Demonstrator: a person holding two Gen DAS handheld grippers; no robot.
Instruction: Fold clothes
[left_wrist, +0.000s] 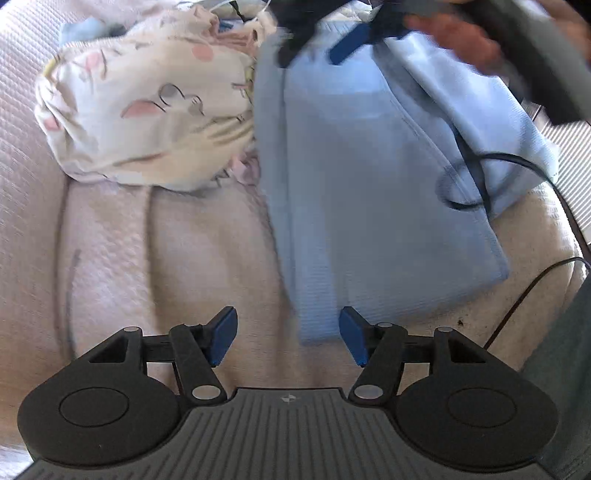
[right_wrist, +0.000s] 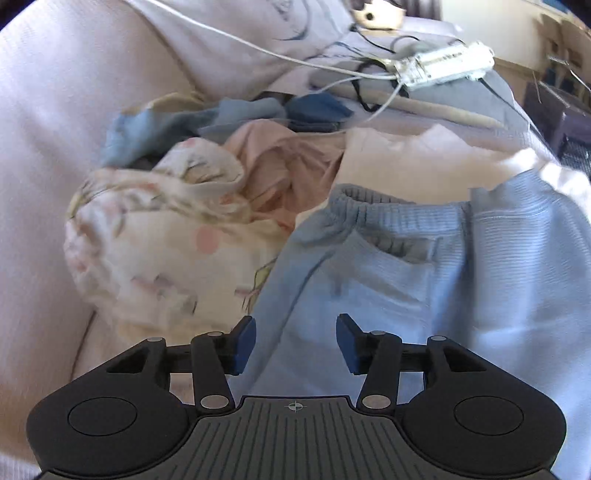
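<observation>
My left tongs (left_wrist: 288, 339) and right tongs (right_wrist: 295, 343) hang spread, gripping nothing, over the blue trousers (left_wrist: 369, 192) lying lengthwise on the bed (left_wrist: 147, 258); mid-fold or starting, I can't judge.

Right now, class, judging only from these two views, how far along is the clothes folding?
Done: the light blue trousers look folded lengthwise on the pink bedspread. In hand: nothing is gripped; the left gripper and right gripper are both open, over the trousers' near end and leg. Left: the trousers look only part-folded, and the cream printed garment, with the blue and pink clothes behind it, lie crumpled.
</observation>
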